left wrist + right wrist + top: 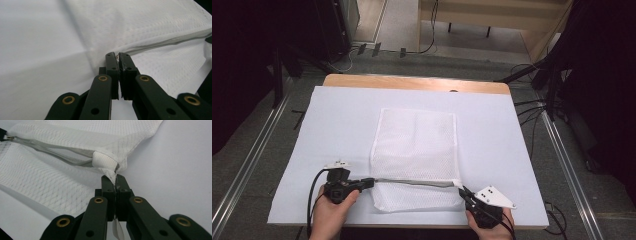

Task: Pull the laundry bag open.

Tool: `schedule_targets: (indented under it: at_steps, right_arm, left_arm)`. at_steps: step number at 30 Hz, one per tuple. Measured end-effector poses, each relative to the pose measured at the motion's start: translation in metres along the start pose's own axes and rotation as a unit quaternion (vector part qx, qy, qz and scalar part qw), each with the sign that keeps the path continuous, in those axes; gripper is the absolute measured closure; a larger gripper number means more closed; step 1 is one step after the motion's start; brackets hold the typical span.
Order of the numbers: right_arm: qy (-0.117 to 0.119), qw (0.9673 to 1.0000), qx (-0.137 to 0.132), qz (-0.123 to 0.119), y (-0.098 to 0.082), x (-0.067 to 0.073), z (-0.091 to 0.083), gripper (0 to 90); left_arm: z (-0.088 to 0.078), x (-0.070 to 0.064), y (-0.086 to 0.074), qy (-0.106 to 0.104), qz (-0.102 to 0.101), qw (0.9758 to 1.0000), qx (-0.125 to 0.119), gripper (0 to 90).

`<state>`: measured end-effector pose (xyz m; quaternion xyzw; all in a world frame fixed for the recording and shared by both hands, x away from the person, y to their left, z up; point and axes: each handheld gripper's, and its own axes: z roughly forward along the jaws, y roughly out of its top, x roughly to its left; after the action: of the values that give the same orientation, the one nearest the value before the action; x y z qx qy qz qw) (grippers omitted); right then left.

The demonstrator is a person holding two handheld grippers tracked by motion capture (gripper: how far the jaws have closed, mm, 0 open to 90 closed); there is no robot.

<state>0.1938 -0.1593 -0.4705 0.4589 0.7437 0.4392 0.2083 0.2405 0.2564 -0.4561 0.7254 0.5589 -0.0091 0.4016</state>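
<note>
We note a white mesh laundry bag (417, 150) lying flat on the white table cover (337, 125), near the centre and running toward the 6 o'clock edge. A grey zipper (417, 182) crosses the bag from 9 to 3 o'clock, low on the bag, with a strip of mesh below it.

Left gripper (371, 183): at the 9 o'clock end of the zipper, jaws pressed together. In the left gripper view (116, 55) we see a small metal piece pinched between the tips, which looks like the zipper pull; we cannot be sure.

Right gripper (463, 192): at the 3 o'clock end of the zipper, jaws clamped on the bag's corner. In the right gripper view (115, 178) mesh fabric runs down between the tips, just below a white elastic tab (104, 161). The zipper there stands partly parted.

A hand (329, 215) holds each gripper from the 6 o'clock edge.
</note>
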Motion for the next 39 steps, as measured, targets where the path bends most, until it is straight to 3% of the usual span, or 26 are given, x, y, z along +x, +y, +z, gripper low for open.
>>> schedule_targets:
  at_steps: [2, 4, 8, 12, 13, 14, 15, 17, 18, 20, 24, 27, 29, 31, 33, 35, 37, 39]
  right_arm:
    - [-0.001, 1.0, 0.003, 0.001, 0.0, -0.001, 0.0, 89.6]
    - [-0.002, 1.0, 0.005, 0.002, -0.001, -0.002, -0.001, 89.6]
    - [0.009, 0.9999, 0.01, 0.008, -0.002, -0.003, 0.001, 89.2]
    - [0.03, 0.9989, 0.011, 0.035, -0.003, -0.011, 0.002, 86.4]
    - [0.036, 0.9985, 0.01, 0.039, -0.003, -0.012, 0.002, 80.2]
    - [0.042, 0.9981, 0.004, 0.044, -0.004, -0.014, 0.002, 67.0]
    - [0.048, 0.9977, -0.006, 0.047, -0.004, -0.017, 0.002, 54.8]
    - [0.052, 0.9964, -0.016, 0.066, -0.002, -0.023, -0.003, 45.4]
    - [0.048, 0.9962, -0.018, 0.071, -0.001, -0.025, -0.006, 44.0]
    - [0.04, 0.9963, -0.024, 0.072, -0.001, -0.029, -0.012, 45.6]
    - [0.047, 0.9958, -0.014, 0.077, -0.006, -0.025, -0.02, 49.8]
    - [0.053, 0.996, 0.008, 0.072, -0.014, -0.018, -0.02, 53.7]
    - [0.058, 0.9958, 0.023, 0.066, -0.017, -0.014, -0.019, 55.5]
    - [0.053, 0.996, 0.042, 0.058, -0.02, -0.01, -0.016, 58.2]
    - [0.047, 0.9963, 0.053, 0.048, -0.022, -0.007, -0.012, 60.5]
    - [0.04, 0.9965, 0.066, 0.034, -0.023, -0.005, -0.009, 63.6]
    - [0.036, 0.9968, 0.069, 0.02, -0.024, -0.004, -0.007, 70.4]
    - [0.021, 0.9971, 0.073, 0.008, -0.024, -0.004, -0.007, 81.5]
  left_arm:
    - [-0.006, 0.009, -0.003, -0.02, -0.016, 0.9997, -0.002, 88.1]
    - [-0.011, 0.013, -0.005, -0.008, -0.016, 0.9998, -0.006, 88.2]
    - [-0.012, 0.015, -0.008, -0.022, -0.021, 0.9994, -0.015, 88.1]
    - [-0.014, 0.014, -0.007, -0.031, -0.025, 0.999, -0.023, 87.9]
    - [-0.015, 0.013, -0.008, -0.034, -0.025, 0.9985, -0.034, 87.6]
    - [-0.018, 0.013, -0.008, -0.036, -0.019, 0.998, -0.049, 85.5]
    - [-0.021, 0.011, -0.009, -0.034, -0.018, 0.997, -0.066, 74.7]
    - [-0.027, 0.009, -0.009, -0.029, -0.018, 0.9953, -0.091, 54.6]
    - [-0.029, 0.008, -0.01, -0.03, -0.017, 0.9948, -0.096, 53.5]
    - [-0.03, 0.006, -0.014, -0.027, -0.021, 0.9948, -0.095, 51.1]
    - [-0.023, -0.001, -0.03, -0.016, -0.03, 0.9965, -0.076, 49.3]
    - [-0.015, -0.008, -0.04, 0.001, -0.019, 0.9987, -0.047, 49.3]
    - [-0.011, -0.014, -0.044, 0.017, 0.0, 0.9989, -0.044, 49.5]
    - [-0.01, -0.019, -0.044, 0.043, 0.011, 0.9982, -0.039, 53.9]
    - [-0.01, -0.022, -0.044, 0.053, 0.022, 0.9977, -0.036, 57.5]
    - [-0.006, -0.026, -0.046, 0.033, 0.04, 0.9985, -0.021, 67.0]
    - [-0.004, -0.032, -0.046, 0.065, 0.069, 0.9954, -0.015, 73.1]
    - [-0.003, -0.03, -0.044, 0.06, 0.069, 0.9958, -0.009, 82.7]
